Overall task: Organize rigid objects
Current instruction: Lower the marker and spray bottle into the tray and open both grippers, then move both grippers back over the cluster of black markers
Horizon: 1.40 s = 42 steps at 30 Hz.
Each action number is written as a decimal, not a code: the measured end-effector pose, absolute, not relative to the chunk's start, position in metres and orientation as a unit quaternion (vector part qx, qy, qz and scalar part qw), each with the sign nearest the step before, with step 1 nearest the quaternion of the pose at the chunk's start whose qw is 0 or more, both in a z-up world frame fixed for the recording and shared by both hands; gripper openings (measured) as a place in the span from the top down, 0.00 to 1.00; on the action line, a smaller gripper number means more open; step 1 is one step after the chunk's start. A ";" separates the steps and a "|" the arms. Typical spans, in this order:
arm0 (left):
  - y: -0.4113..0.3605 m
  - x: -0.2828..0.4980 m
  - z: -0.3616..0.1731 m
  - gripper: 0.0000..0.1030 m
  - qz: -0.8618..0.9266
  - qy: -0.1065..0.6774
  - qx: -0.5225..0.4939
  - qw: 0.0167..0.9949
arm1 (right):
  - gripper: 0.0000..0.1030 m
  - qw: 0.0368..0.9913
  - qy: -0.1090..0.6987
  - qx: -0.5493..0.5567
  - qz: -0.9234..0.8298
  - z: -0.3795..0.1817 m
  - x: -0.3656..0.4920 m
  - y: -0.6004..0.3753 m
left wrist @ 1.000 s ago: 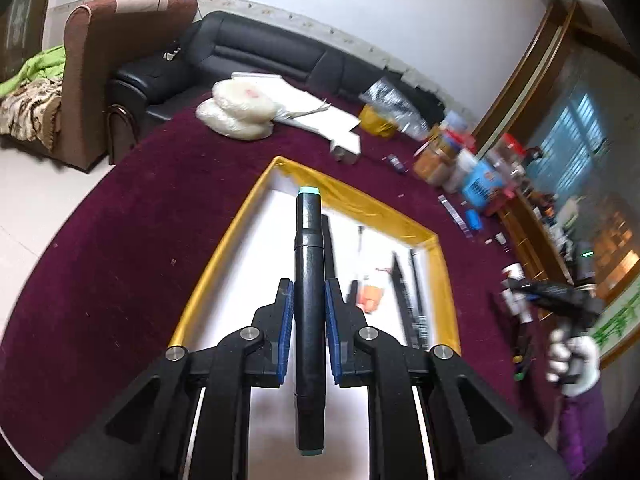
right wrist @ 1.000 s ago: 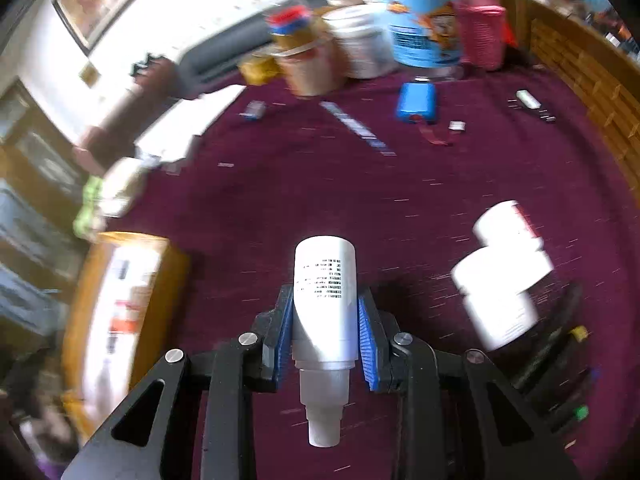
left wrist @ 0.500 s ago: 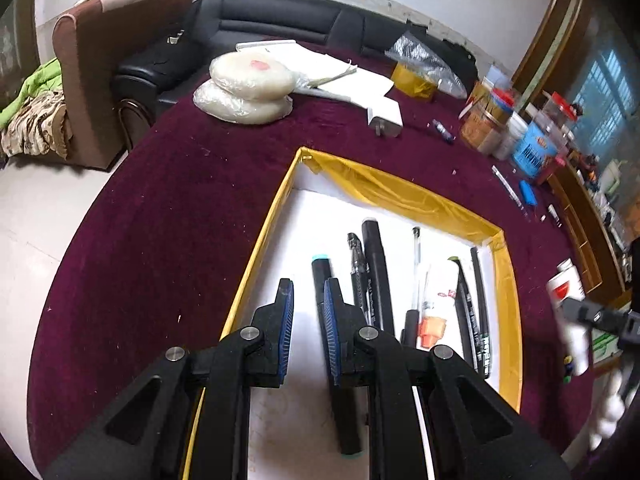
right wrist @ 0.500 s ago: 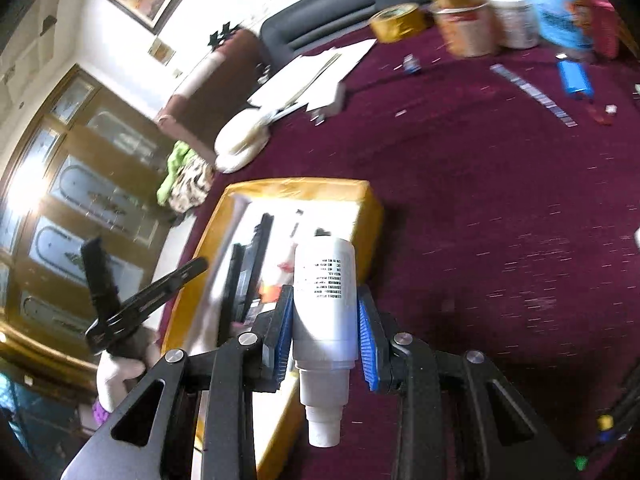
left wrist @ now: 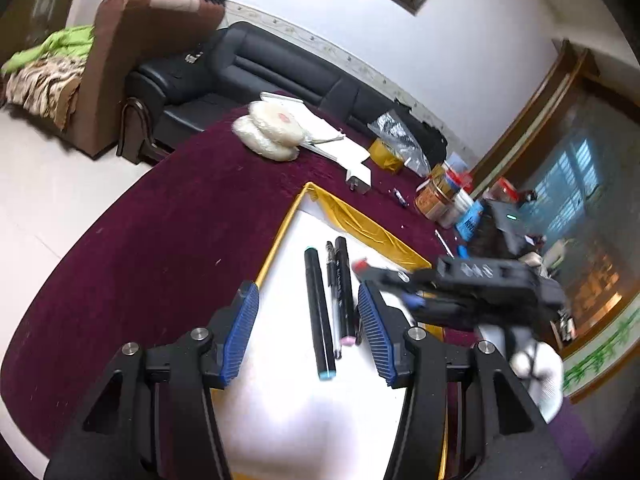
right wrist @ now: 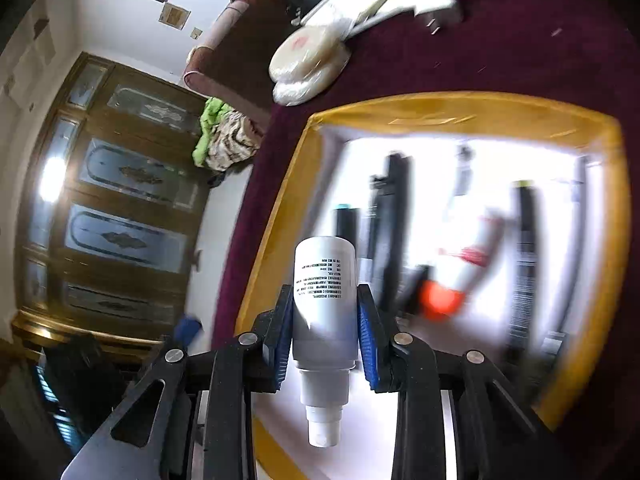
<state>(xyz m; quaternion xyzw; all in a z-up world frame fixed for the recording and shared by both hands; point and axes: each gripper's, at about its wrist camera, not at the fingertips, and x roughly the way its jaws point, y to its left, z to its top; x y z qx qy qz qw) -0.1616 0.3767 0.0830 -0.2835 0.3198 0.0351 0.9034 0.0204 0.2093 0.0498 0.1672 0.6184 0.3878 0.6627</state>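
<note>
My left gripper (left wrist: 308, 336) hangs over the yellow-rimmed tray (left wrist: 352, 216), its jaws opening, with nothing pressed between the blue pads. A black marker with teal ends (left wrist: 318, 312) lies free on the tray's white floor beside two black pens (left wrist: 340, 288). My right gripper (right wrist: 324, 328) is shut on a white spray bottle (right wrist: 324, 292), nozzle toward the camera, above the tray (right wrist: 460, 112). In that blurred view I make out dark pens and a white tube with an orange cap (right wrist: 444, 300). A white-gloved hand (left wrist: 536, 364) carries the right tool in from the right.
The tray sits on a dark red tablecloth (left wrist: 160, 240). Two round white packs (left wrist: 268, 136), papers and a white plug (left wrist: 360, 180) lie at the back. Jars and tubs (left wrist: 444, 196) crowd the back right. The table's rounded edge runs along the left, with a black sofa (left wrist: 280, 76) behind.
The left gripper let go of the teal-ended marker, which now lies in the tray, and its jaws spread wide. The right gripper swung the bottle from the open cloth to above the tray.
</note>
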 end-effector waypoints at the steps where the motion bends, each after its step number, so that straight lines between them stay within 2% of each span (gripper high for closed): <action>1: 0.380 -0.166 0.082 0.51 0.036 0.317 -0.290 0.902 | 0.74 0.653 0.623 0.179 0.391 0.045 0.021 0.219; 6: 0.399 -0.193 0.073 0.49 0.047 0.298 -0.328 0.895 | 0.74 0.632 0.640 0.206 0.386 0.027 0.022 0.254; 10: 0.411 -0.200 0.066 0.49 0.053 0.294 -0.348 0.889 | 0.74 0.653 0.639 0.187 0.361 0.023 0.022 0.265; 13: 0.415 -0.202 0.063 0.45 0.054 0.291 -0.352 0.888 | 0.69 0.669 0.635 0.171 0.347 0.025 0.024 0.265; 15: 0.414 -0.202 0.062 0.44 0.054 0.291 -0.351 0.888 | 0.59 0.678 0.627 0.163 0.348 0.029 0.025 0.266; 16: 0.415 -0.204 0.062 0.44 0.054 0.290 -0.351 0.889 | 0.57 0.688 0.619 0.155 0.346 0.034 0.025 0.265; 23: 0.412 -0.208 0.060 0.43 0.053 0.290 -0.353 0.888 | 0.57 0.744 0.551 0.101 0.363 0.081 0.015 0.244; 27: 0.407 -0.207 0.062 0.43 0.054 0.291 -0.353 0.888 | 0.52 0.782 0.505 0.073 0.357 0.107 0.006 0.210; 34: 0.384 -0.204 0.072 0.39 0.044 0.297 -0.335 0.893 | 0.51 0.840 0.454 0.038 0.294 0.121 -0.011 0.107; 42: 0.322 -0.177 0.076 0.39 0.006 0.342 -0.282 0.896 | 0.51 0.857 0.456 0.119 0.212 0.109 -0.012 -0.027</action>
